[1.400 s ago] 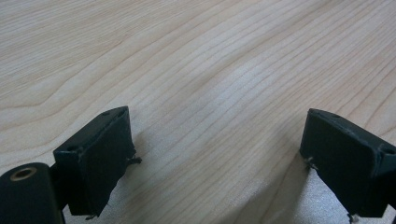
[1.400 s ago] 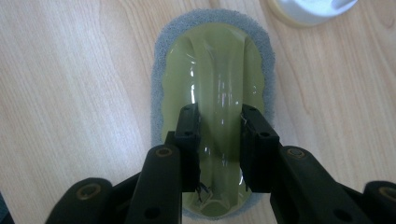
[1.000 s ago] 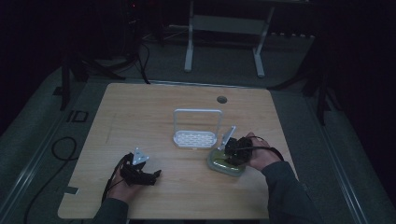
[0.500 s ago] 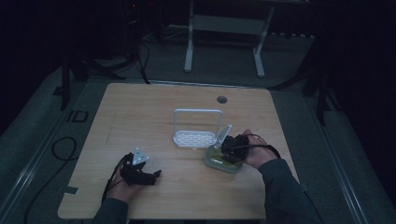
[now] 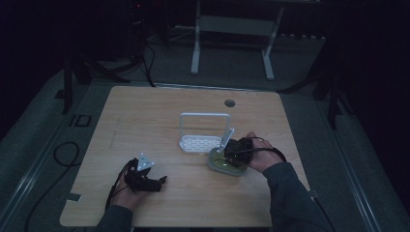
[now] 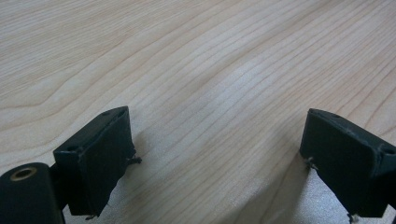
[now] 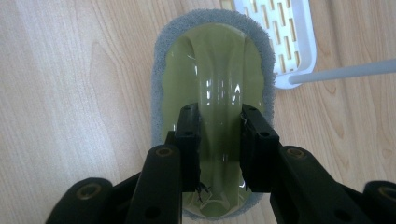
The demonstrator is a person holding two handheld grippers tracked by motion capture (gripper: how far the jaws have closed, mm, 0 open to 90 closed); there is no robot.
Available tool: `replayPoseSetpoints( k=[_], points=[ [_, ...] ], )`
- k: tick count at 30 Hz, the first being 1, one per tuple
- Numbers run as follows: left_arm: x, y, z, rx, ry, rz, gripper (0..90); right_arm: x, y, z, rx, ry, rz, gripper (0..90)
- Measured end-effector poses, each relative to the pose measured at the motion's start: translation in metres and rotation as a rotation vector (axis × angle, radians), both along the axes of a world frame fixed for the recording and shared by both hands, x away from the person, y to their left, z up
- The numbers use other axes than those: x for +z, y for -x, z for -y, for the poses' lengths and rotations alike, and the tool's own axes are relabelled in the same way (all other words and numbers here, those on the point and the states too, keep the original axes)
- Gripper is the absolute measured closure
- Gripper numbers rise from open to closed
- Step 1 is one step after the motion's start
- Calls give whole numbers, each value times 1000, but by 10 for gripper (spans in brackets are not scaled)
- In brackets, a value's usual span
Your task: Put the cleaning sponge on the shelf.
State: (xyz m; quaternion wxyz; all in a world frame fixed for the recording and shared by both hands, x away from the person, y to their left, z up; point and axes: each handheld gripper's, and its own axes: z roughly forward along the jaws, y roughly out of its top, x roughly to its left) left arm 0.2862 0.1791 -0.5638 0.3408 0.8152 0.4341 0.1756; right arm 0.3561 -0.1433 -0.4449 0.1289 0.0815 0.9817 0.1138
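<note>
An olive-green scrubber [image 5: 223, 166] with a grey pad lies flat on the wooden table, right of centre. My right gripper [image 5: 233, 152] comes down on it from above. In the right gripper view the two black jaws [image 7: 218, 114] press on either side of the scrubber's [image 7: 210, 60] raised glossy handle ridge. My left gripper [image 5: 161, 181] rests low on the table at the front left. Its jaws [image 6: 217, 126] stand wide open with only bare wood between them.
A white slotted rack [image 5: 203, 143] with a tall wire hoop handle stands just left of the scrubber, its corner [image 7: 289, 37] close to the pad. A round cable hole [image 5: 229, 103] sits near the table's far edge. Cables trail off the front left.
The right gripper and the scrubber have shifted very slightly left, toward the rack. The left gripper has stayed where it was.
</note>
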Motion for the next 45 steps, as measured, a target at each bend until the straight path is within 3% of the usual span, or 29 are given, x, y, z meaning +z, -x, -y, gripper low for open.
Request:
replayPoseSetpoints(
  k=[15,45],
  points=[
    [0,0,0,0,0,0,95,9,-2,-16,20,-6,35,713],
    [0,0,0,-1,1,0,94,14,-12,-41,52,-8,63,714]
  ],
)
